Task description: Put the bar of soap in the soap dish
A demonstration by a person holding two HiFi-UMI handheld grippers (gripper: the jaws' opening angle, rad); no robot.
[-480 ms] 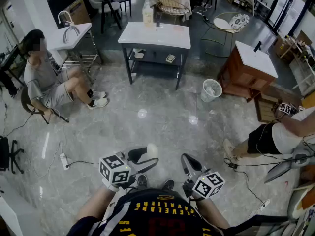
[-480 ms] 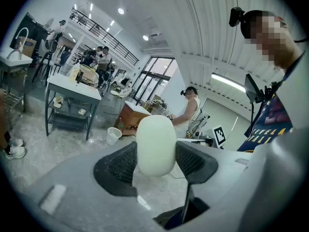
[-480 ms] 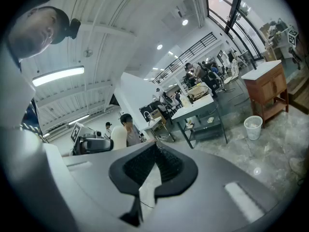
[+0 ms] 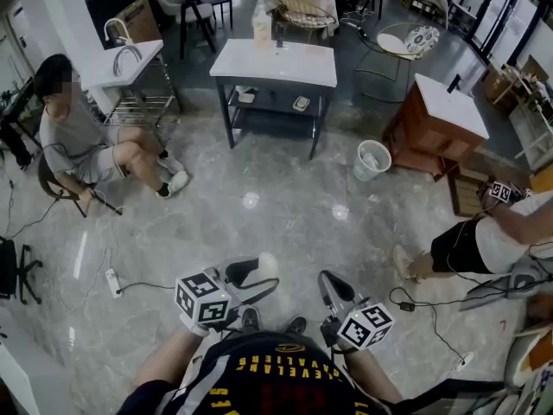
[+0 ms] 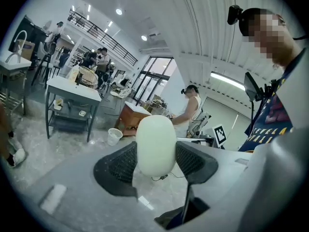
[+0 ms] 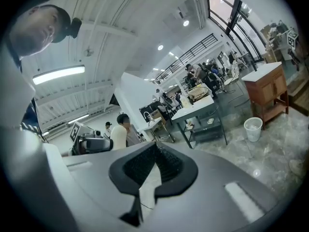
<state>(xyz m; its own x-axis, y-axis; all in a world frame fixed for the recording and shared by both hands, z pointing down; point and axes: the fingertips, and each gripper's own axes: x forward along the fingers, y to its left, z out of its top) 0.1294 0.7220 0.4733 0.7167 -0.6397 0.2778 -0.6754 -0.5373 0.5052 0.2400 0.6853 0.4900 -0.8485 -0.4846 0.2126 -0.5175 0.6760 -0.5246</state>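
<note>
**A:** Where's the bar of soap right now?

**B:** In the left tool, pinched upright between its two ribbed pads, with the rounded top poking out above them. The tool sits low in front of the body and tips only slightly downward. I'd say that keeps the slick bar from sliding forward out of the grip.

**A:** And the right tool?

**B:** Its jaws are fully together with nothing between them. It's held alongside at about the same height, well apart from the soap. My guess is that it's being kept free to steady something later.

**A:** Can you see the soap dish?

**B:** Not for certain. The white table stands at 12 o'clock, well off across the floor. A small pale thing lies on its lower shelf, but it's too small to tell whether that's the dish.

**A:** How much room is there to get over there?

**B:** Plenty straight ahead, where the floor is bare.
- At 10 o'clock a seated person has legs stretched toward the middle.
- At 1 o'clock a bin stands near the table's right legs, with a wooden cabinet just beyond it.
- At 3 o'clock there's a standing person.
- At 9 o'clock a cable trails close by the left tool.

The line to 12 o'clock looks to miss all of them, and nothing stands against the table's near edge.
</note>
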